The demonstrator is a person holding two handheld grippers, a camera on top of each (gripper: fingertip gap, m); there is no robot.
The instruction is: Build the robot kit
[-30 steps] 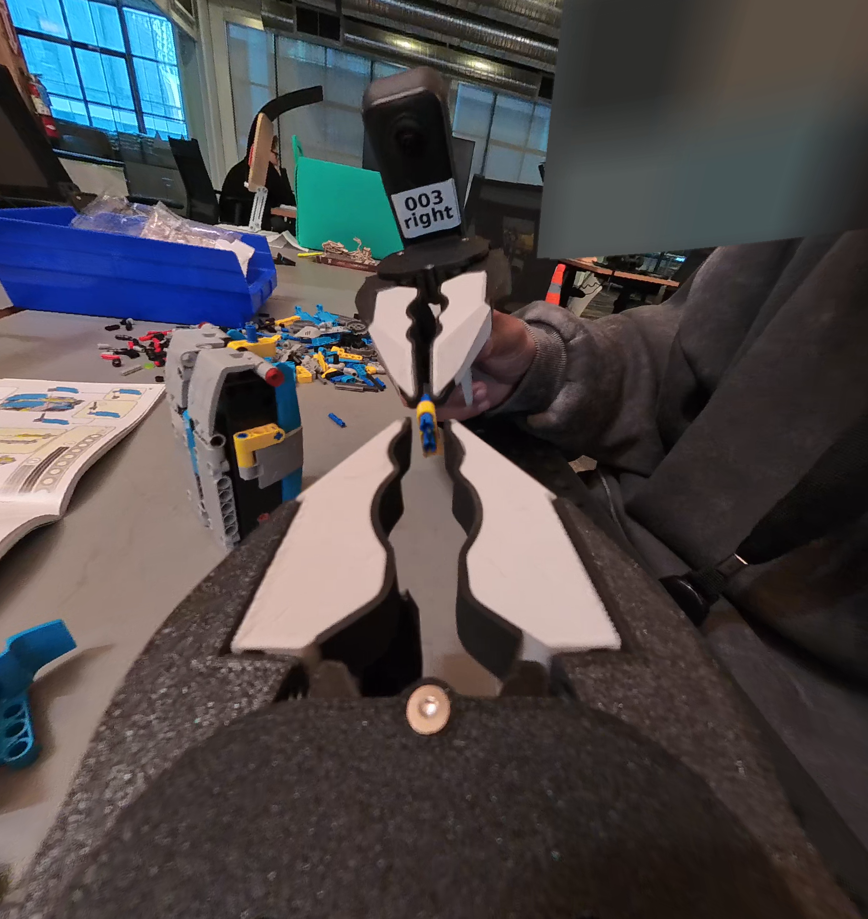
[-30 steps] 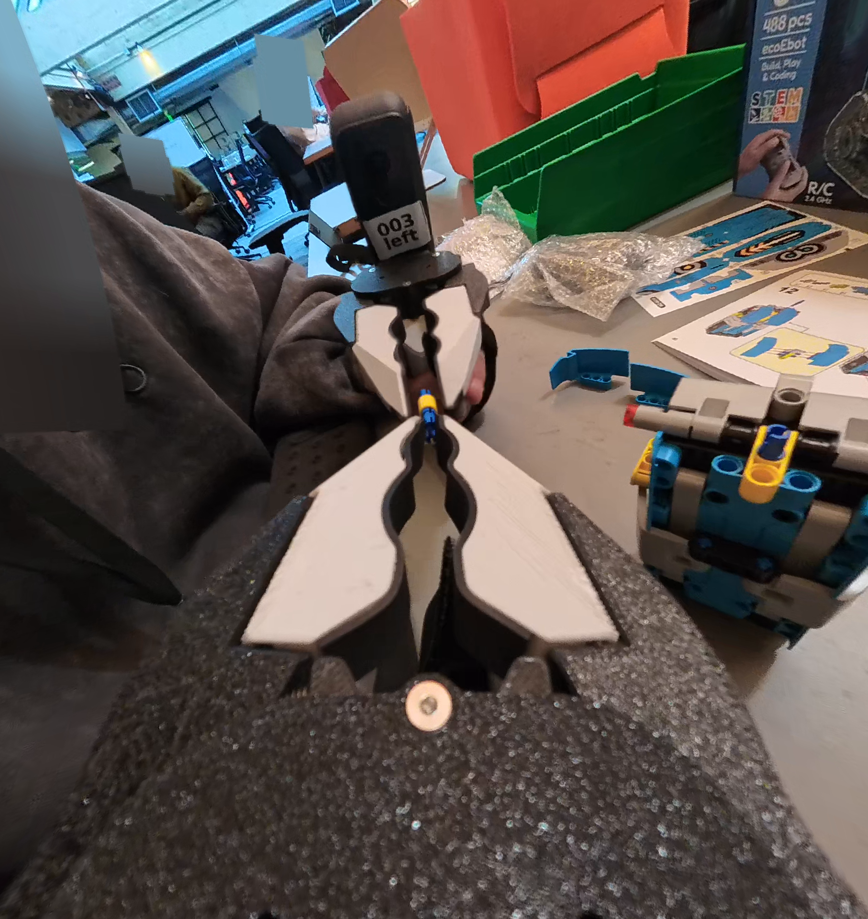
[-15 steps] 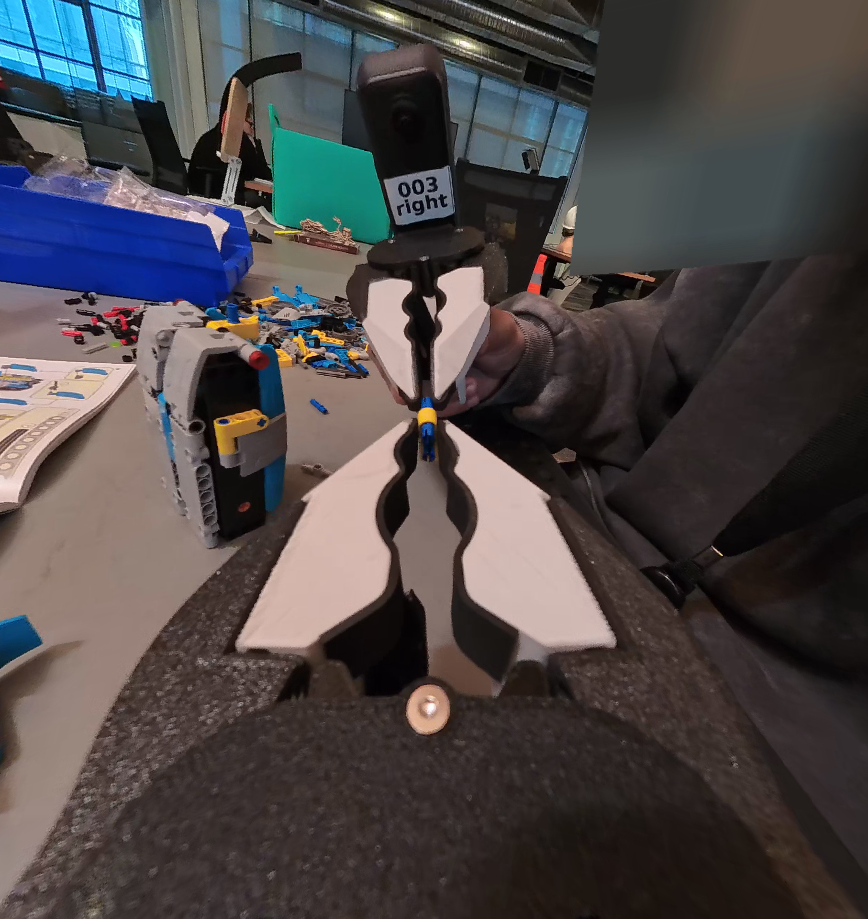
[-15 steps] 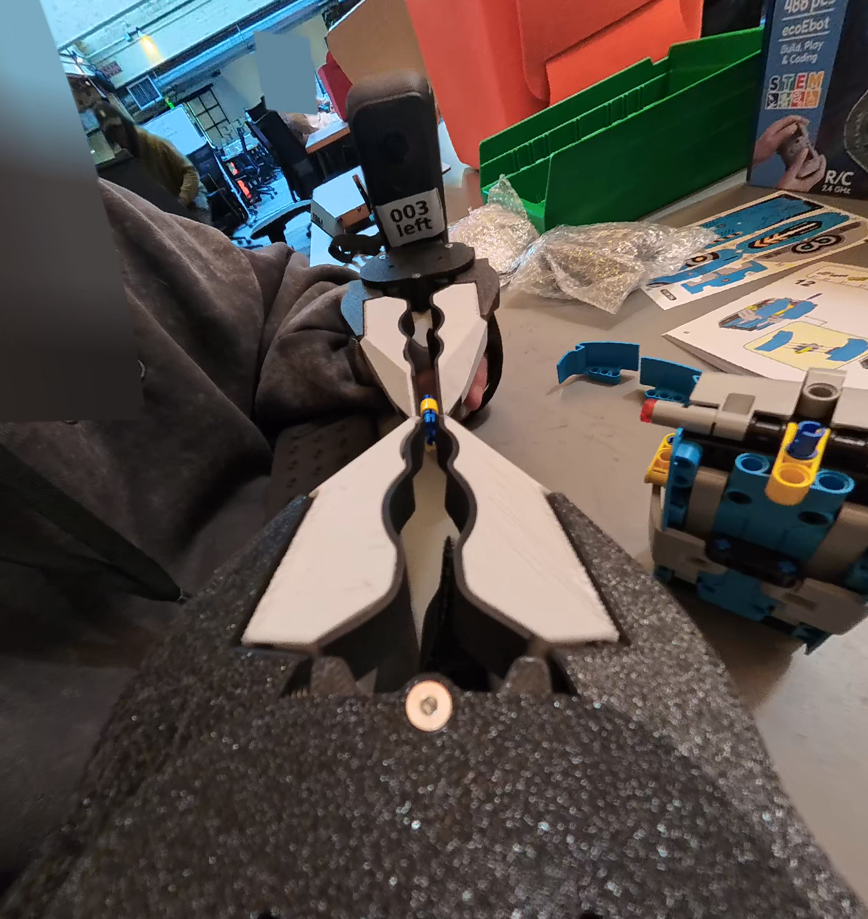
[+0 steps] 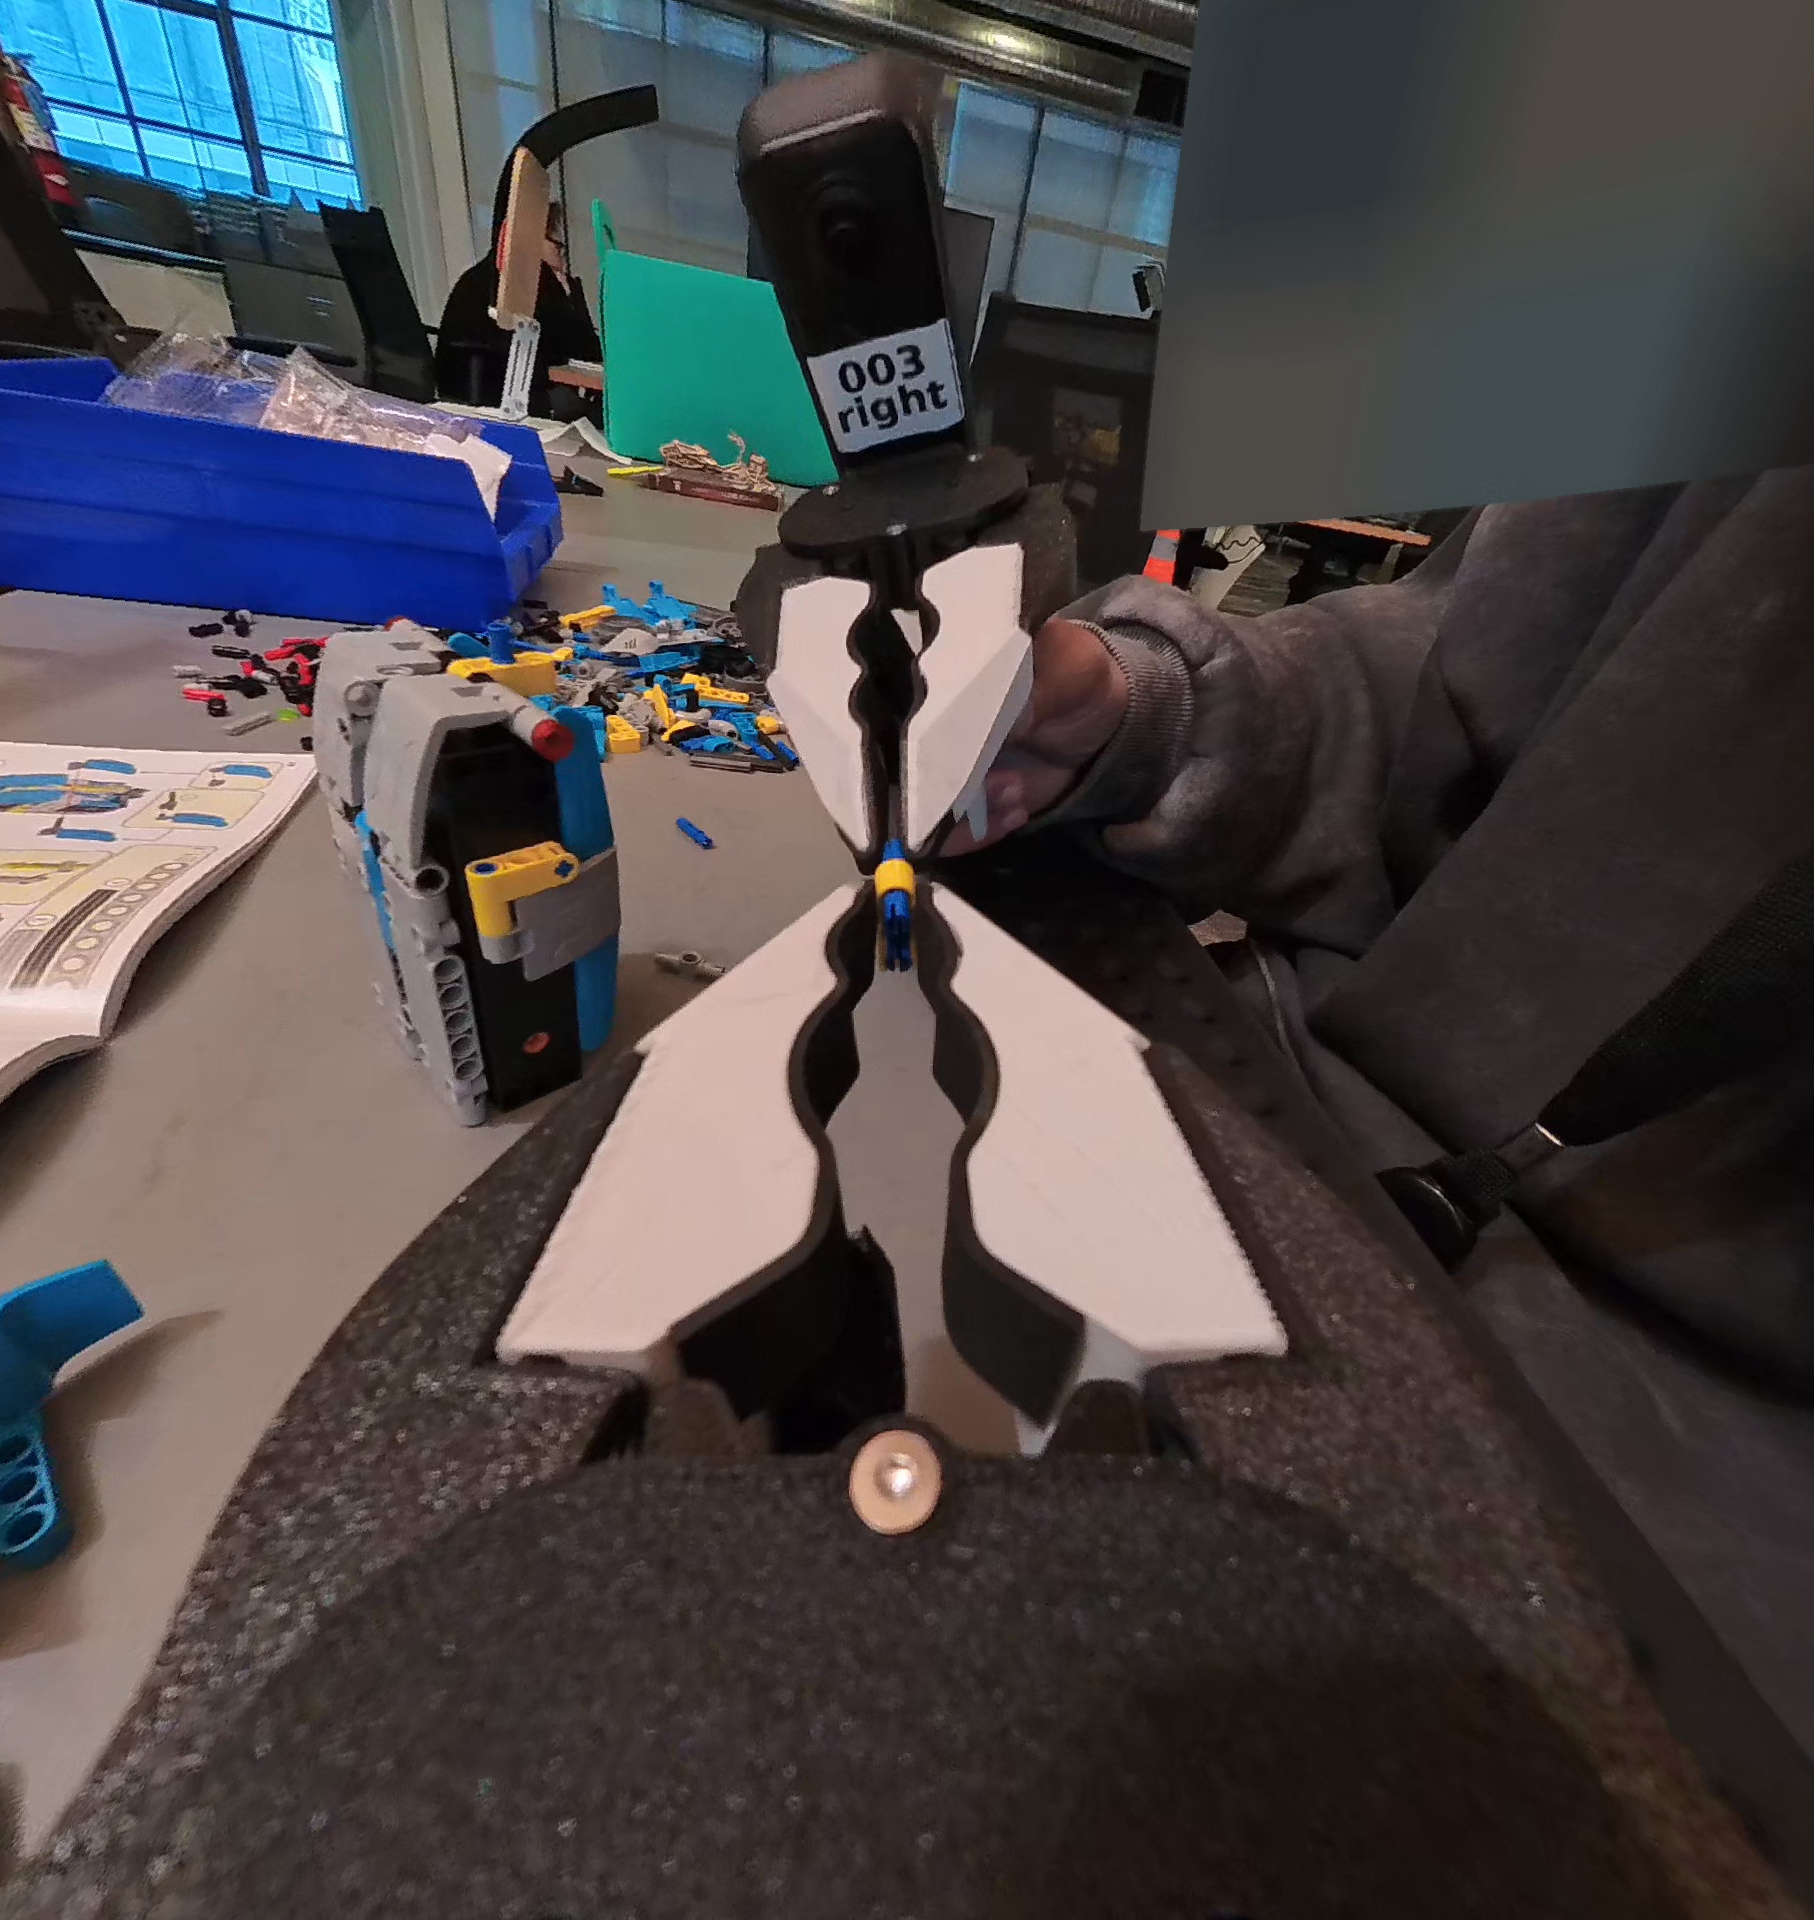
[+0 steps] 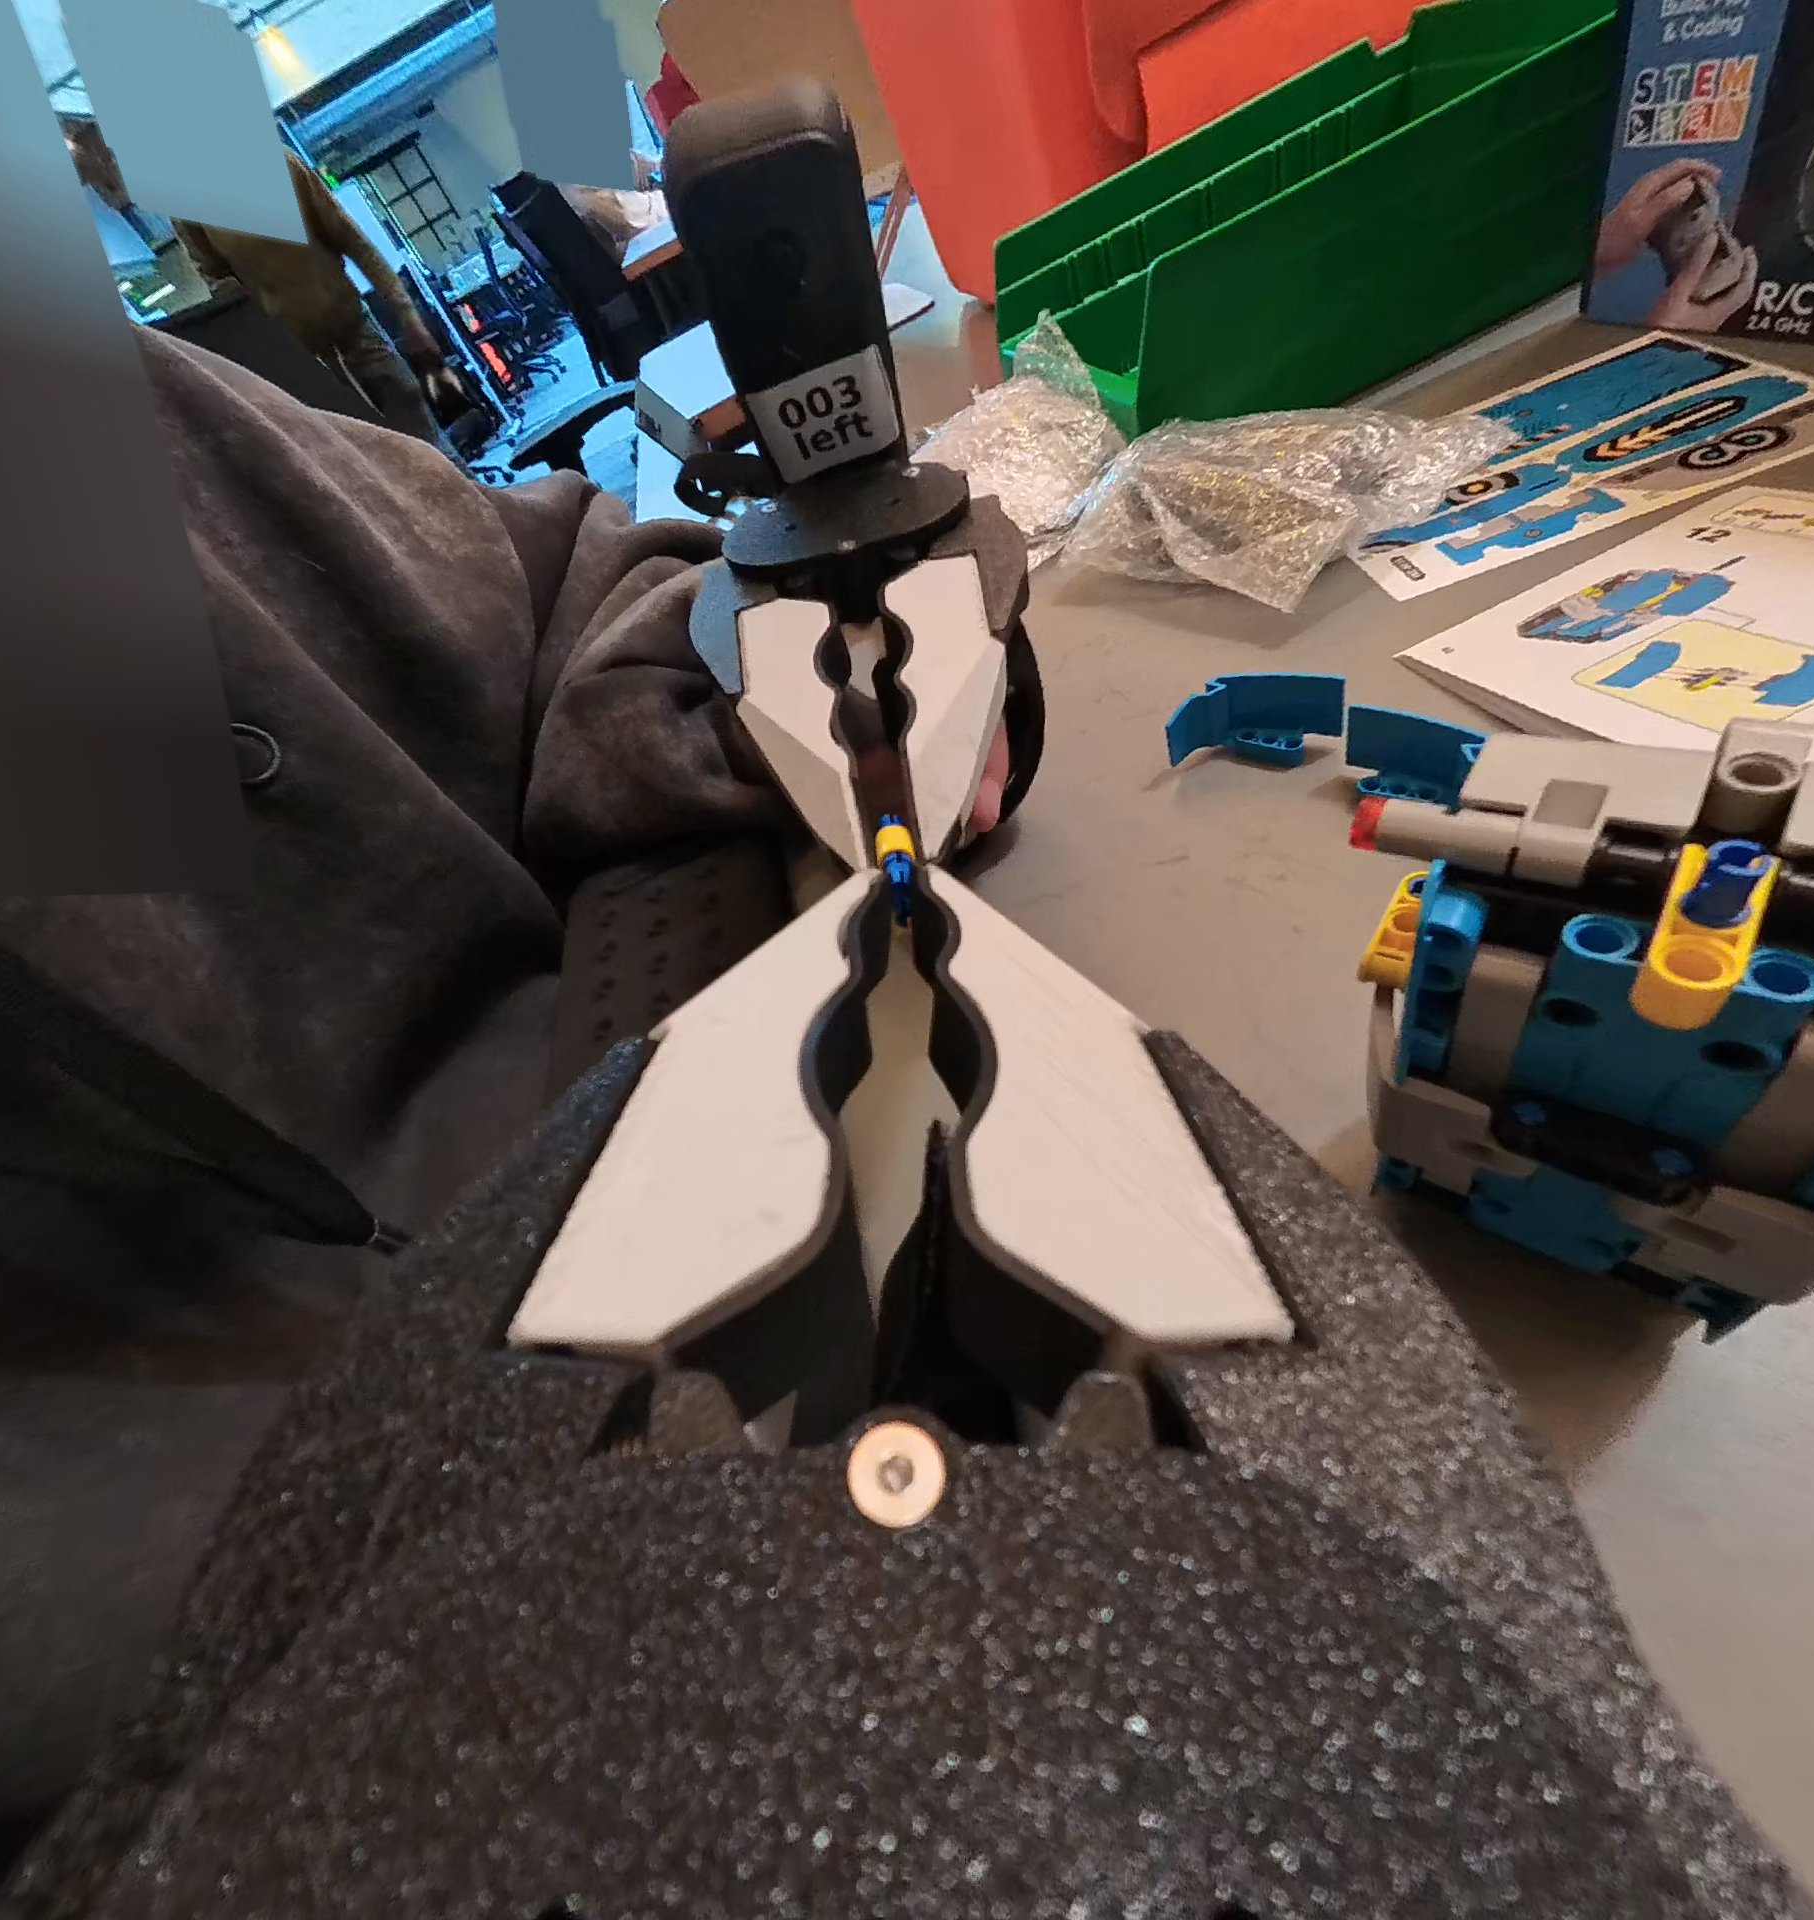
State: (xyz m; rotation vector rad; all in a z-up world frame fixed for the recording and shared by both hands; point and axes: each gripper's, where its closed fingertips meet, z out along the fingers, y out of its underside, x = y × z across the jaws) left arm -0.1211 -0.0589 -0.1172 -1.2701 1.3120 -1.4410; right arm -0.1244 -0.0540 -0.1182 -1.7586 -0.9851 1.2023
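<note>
My left gripper (image 5: 892,920) and my right gripper (image 6: 898,896) point at each other, tip to tip, above the table edge in front of a person in a grey hoodie. Between them is a small blue pin (image 5: 894,928) with a yellow bush (image 5: 894,879) around its middle. It also shows in the right wrist view, the pin (image 6: 900,900) below the bush (image 6: 890,843). Each gripper is shut on one end of the pin. The right gripper (image 5: 887,847) shows far off in the left wrist view, the left gripper (image 6: 885,831) in the right wrist view.
A partly built grey, blue and black brick model (image 5: 467,883) (image 6: 1609,987) stands on the table beside the grippers. Around it are an open instruction booklet (image 5: 72,862), a blue bin (image 5: 238,509), a pile of loose parts (image 5: 654,696), curved blue pieces (image 6: 1256,717), a green bin (image 6: 1298,260) and plastic bags (image 6: 1225,499). Less than 4 cm separates the two grippers' tips.
Both grippers have stayed tip to tip on the pin. The pair has swayed a little together, so the model and table shift slightly in both views.
</note>
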